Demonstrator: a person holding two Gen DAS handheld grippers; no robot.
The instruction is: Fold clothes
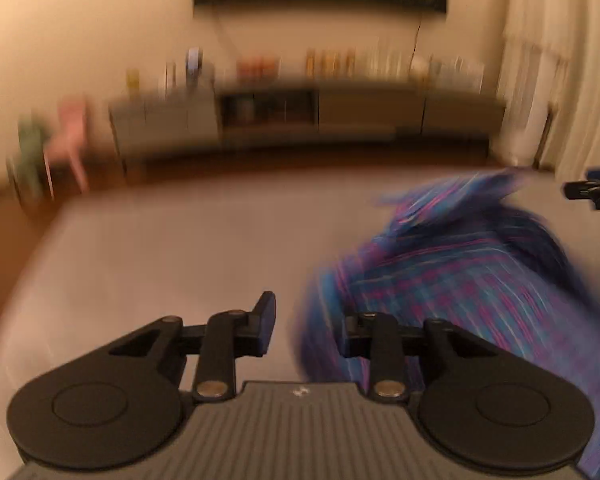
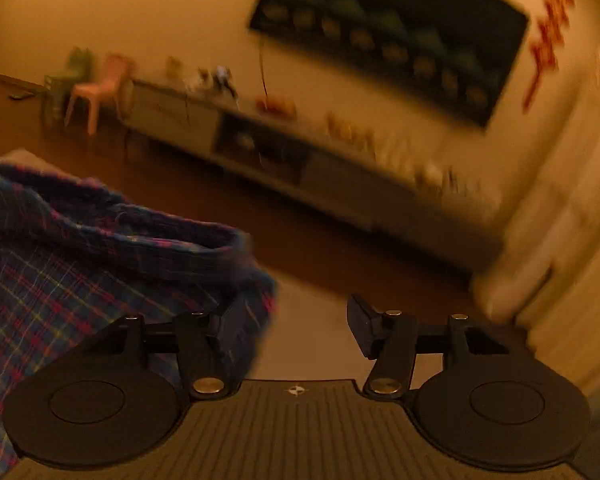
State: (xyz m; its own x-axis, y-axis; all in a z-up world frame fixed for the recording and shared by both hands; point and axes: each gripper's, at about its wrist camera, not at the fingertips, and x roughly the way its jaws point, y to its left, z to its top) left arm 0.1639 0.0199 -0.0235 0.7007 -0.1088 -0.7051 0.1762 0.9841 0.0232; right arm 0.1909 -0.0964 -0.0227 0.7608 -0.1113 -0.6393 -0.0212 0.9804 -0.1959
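Blue-and-magenta plaid cotton shirt [image 1: 460, 280] bunched on grey surface [image 1: 160, 248], left gripper [image 1: 306, 328] fingers released, cloth at one finger, right gripper [image 2: 296, 328] fingers likewise released.

The shirt [image 1: 460, 280] is woven cloth, a soft plaid of blue, purple and pink threads, matt and creased. Both the left tool [image 1: 306, 320] and the right tool [image 2: 300, 326] look like matt black plastic with small shiny metal pivot pins and a ribbed grey body. The bench [image 1: 160, 248] is smooth, pale and matt. The floor [image 2: 320, 248] looks like glossy brown wood.
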